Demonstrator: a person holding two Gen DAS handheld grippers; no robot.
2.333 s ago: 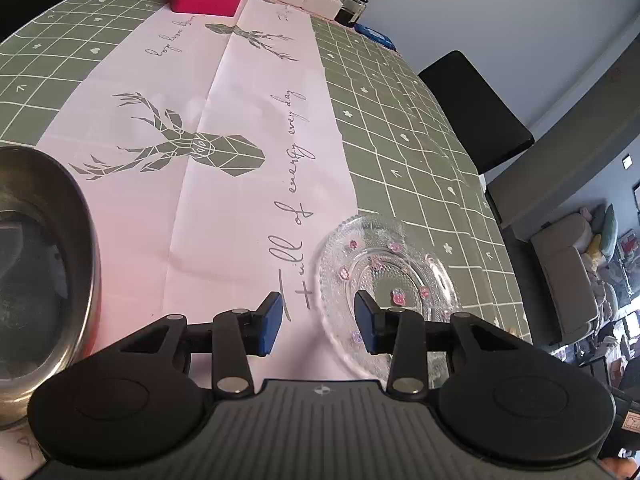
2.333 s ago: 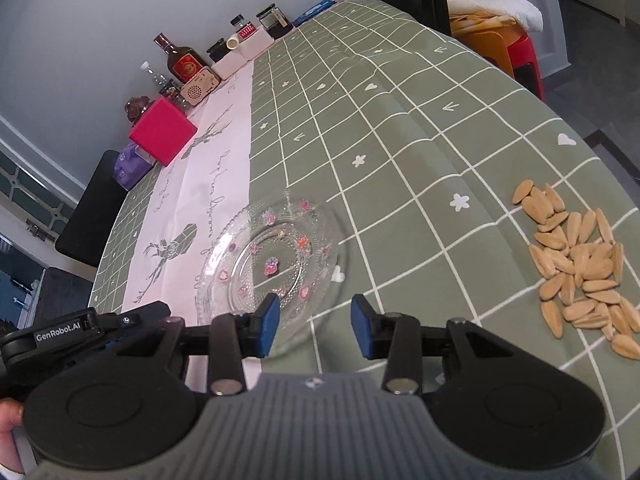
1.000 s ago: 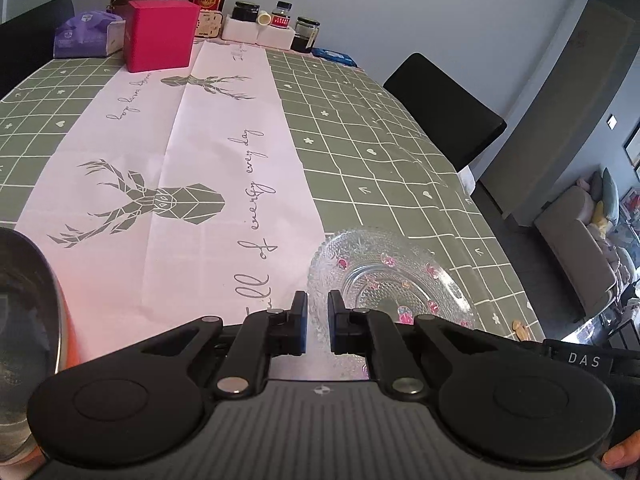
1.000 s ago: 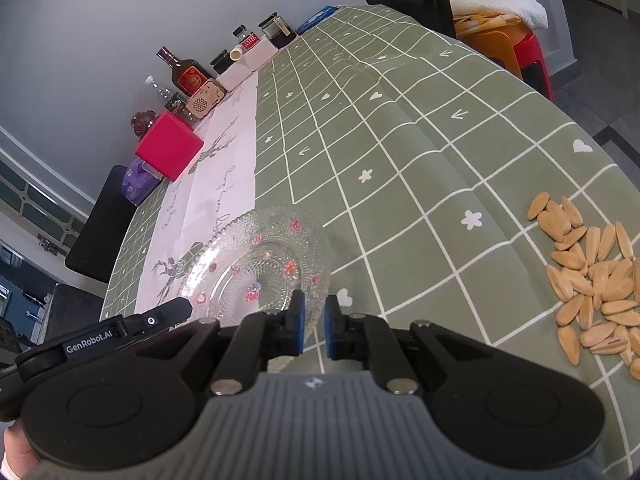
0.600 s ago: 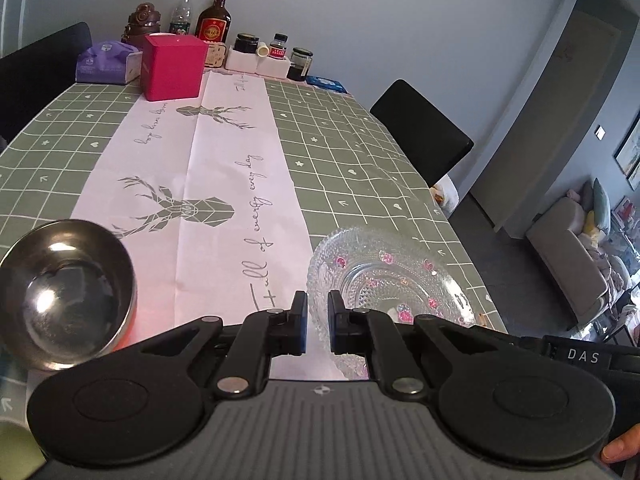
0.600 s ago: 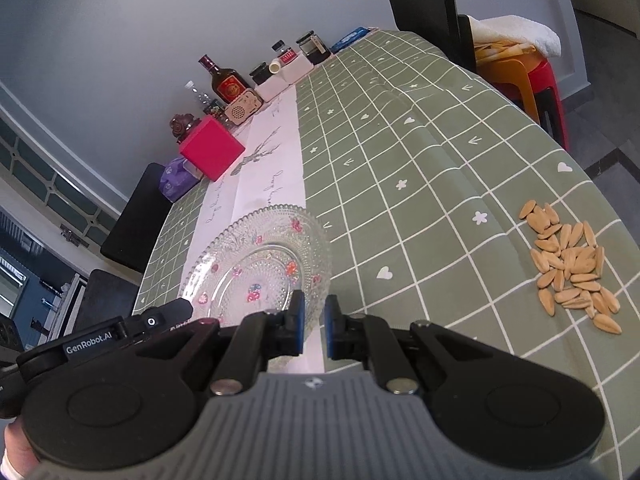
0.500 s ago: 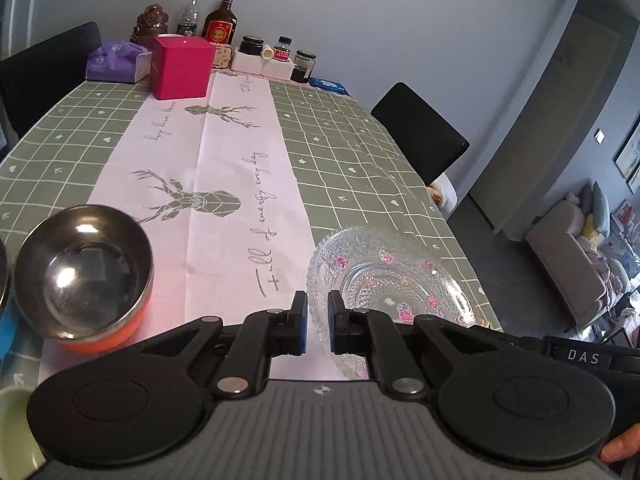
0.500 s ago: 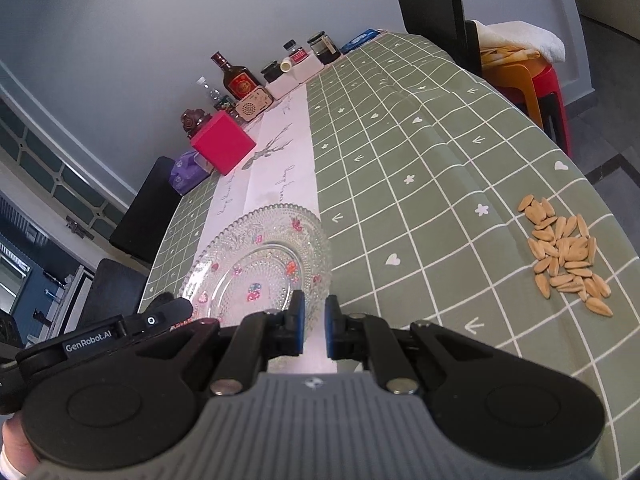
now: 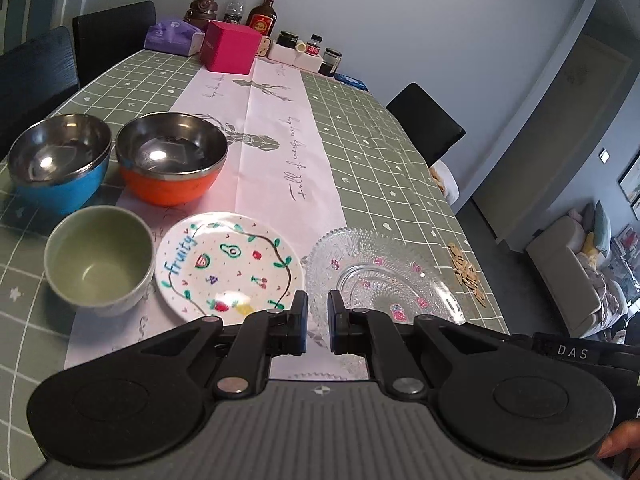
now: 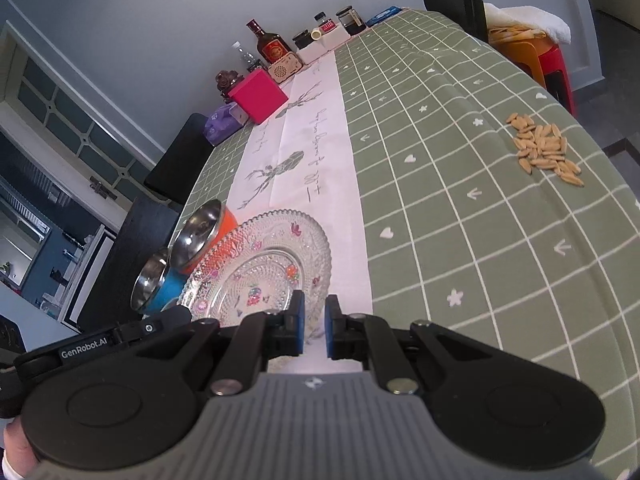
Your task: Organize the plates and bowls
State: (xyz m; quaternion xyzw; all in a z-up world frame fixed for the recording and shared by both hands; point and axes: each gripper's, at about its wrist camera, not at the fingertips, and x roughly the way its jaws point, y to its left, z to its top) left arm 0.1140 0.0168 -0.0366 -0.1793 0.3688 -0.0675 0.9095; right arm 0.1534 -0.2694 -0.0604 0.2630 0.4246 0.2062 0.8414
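Pinching opposite rims of the glass plate (image 9: 384,276) above the table beside the fruity plate (image 9: 228,266), left gripper (image 9: 317,322) and right gripper (image 10: 313,326) could crack it by pulling unevenly.

A home dining room: a worktop (image 9: 360,128) under green checked cloth, black chairs (image 9: 426,122) around it, a sofa (image 9: 568,280) in the adjoining living room.
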